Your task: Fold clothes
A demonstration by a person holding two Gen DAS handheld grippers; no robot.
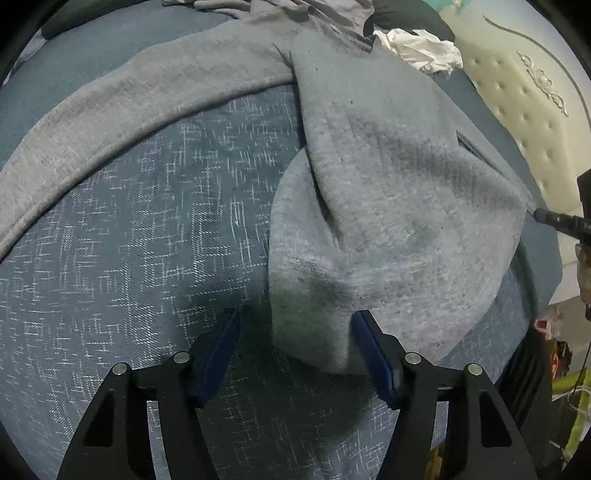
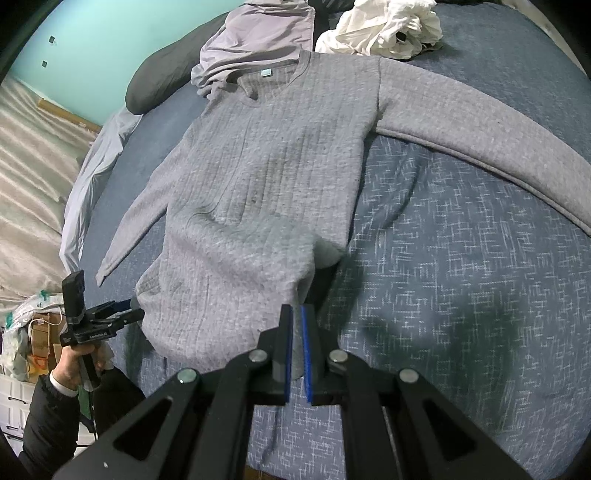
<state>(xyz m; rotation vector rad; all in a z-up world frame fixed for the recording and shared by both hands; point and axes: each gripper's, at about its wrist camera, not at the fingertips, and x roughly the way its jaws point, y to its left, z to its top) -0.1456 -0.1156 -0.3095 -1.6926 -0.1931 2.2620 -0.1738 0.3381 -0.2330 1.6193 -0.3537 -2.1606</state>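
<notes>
Grey sweater lies spread across blue patterned bedspread.

Blue bedspread with white crosshatch pattern, filling the near view. Cream tufted headboard off to the right. Turquoise wall far left, pale rumpled covering below it, cluttered boxes near left.

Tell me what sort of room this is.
Most likely a bedroom: a grey sweater is spread on a bed with a blue cover, against a tufted cream headboard, with more clothes heaped behind.
</notes>
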